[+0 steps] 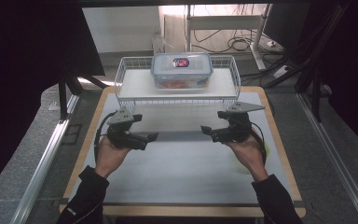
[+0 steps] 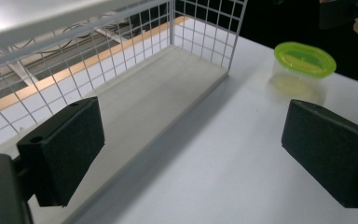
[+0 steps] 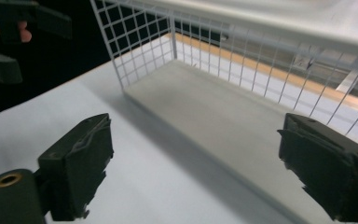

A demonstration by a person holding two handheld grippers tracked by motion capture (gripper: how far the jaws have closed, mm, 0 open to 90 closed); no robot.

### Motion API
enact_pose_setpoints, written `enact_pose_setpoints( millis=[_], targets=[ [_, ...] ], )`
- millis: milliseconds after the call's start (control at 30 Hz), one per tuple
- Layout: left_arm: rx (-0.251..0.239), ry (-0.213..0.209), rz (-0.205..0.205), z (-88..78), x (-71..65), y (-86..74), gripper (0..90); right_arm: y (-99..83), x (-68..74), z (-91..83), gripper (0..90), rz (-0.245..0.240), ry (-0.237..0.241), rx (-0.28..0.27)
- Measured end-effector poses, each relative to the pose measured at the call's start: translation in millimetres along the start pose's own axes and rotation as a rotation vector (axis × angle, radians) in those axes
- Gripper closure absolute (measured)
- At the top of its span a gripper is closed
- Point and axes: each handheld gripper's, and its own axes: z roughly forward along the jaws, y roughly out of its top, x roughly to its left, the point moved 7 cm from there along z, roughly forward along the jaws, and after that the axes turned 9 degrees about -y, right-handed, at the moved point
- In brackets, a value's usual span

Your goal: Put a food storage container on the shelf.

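Note:
A white wire rack (image 1: 177,86) stands at the back of the table, and a clear lidded box (image 1: 182,70) with something orange inside rests on its top shelf. My left gripper (image 1: 144,127) hovers in front of the rack's left end, open, with nothing between its jaws. My right gripper (image 1: 213,122) mirrors it at the right end, also open and empty. In the left gripper view the wide-apart gripper (image 2: 193,154) faces the rack's lower space (image 2: 135,93). The right gripper (image 3: 198,168) looks into the same space (image 3: 223,107) from the other side.
A small clear cup with a green lid (image 2: 303,63) stands on the white table (image 1: 182,172) near the right hand, showing as a green spot (image 1: 266,151) in the high view. Dark screens flank the table. Cables lie on the floor behind the rack.

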Motion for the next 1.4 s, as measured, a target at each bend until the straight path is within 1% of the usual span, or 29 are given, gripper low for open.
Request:
enact_pose_setpoints(
  millis=[100,200,300,333,400,433,467,533,600,667,733,800,933,1033,1067,1133,1200,1267,1333,1400],
  targets=[
    [0.008,0.007,0.014,-1.7,-5.6,-8.2,4.2,-11.0,1.9,-2.7,7.4,-0.005,0.001,0.011],
    [0.002,0.003,0.011,-3.0,-11.7,-18.4,3.5,-21.0,2.3,-6.9,6.3,-0.007,-0.007,0.012],
    [-0.022,0.002,0.012,-6.0,-17.8,-29.0,3.3,-28.4,3.1,-9.9,5.6,-0.024,-0.017,0.025],
    [-0.028,0.006,0.019,-7.4,-20.9,-33.7,3.4,-30.9,3.6,-11.3,5.5,-0.021,-0.018,0.024],
    [-0.021,0.020,0.038,-9.1,-24.4,-39.0,3.3,-35.8,4.3,-13.5,5.4,-0.020,-0.015,0.021],
    [-0.026,0.029,0.046,-10.1,-26.0,-41.3,3.3,-38.1,4.6,-14.2,5.4,-0.017,-0.021,0.018],
    [-0.029,0.029,0.049,-10.4,-27.7,-43.8,3.3,-40.7,5.0,-14.8,5.4,-0.015,-0.027,0.020],
    [-0.023,0.021,0.039,-9.6,-29.9,-50.3,2.7,-46.2,6.9,-15.7,5.4,-0.019,-0.034,0.022],
    [-0.020,0.022,0.026,-8.2,-30.5,-58.3,2.6,-51.8,9.4,-17.0,5.5,-0.030,-0.045,0.019],
    [-0.018,0.024,0.016,-7.7,-30.6,-64.3,2.7,-56.5,12.1,-18.8,5.8,-0.030,-0.046,0.016],
    [-0.030,0.019,0.005,-7.3,-32.4,-71.2,3.2,-60.0,14.4,-21.9,5.8,-0.028,-0.042,0.007],
    [-0.035,0.024,0.004,-7.2,-33.9,-76.4,3.6,-62.7,15.9,-24.7,5.8,-0.024,-0.043,0.007],
    [-0.006,0.034,-0.004,-6.7,-36.0,-90.7,3.6,-71.9,18.6,-28.5,5.8,-0.034,-0.053,0.014],
    [0.017,0.046,0.001,-6.9,-38.0,-100.1,3.7,-82.2,20.5,-28.7,6.2,-0.042,-0.056,0.031],
    [0.022,0.045,0.001,-6.6,-39.0,-102.1,4.1,-87.2,21.2,-28.1,6.3,-0.040,-0.053,0.039],
    [0.049,0.037,0.000,-4.1,-42.6,-107.1,5.0,-95.0,23.1,-26.7,6.4,-0.036,-0.046,0.051],
    [0.080,0.040,0.018,0.0,-46.4,-110.9,5.0,-104.6,25.0,-24.1,6.4,-0.048,-0.047,0.080],
    [0.096,0.040,0.032,3.3,-48.8,-112.1,4.7,-112.0,26.1,-21.5,6.4,-0.054,-0.047,0.103],
    [0.102,0.039,0.038,4.9,-49.5,-112.9,4.1,-115.7,25.9,-19.7,6.2,-0.052,-0.047,0.120],
    [0.106,0.046,0.038,5.2,-48.3,-114.0,3.9,-116.4,24.4,-19.3,5.7,-0.046,-0.060,0.127]
  ],
)
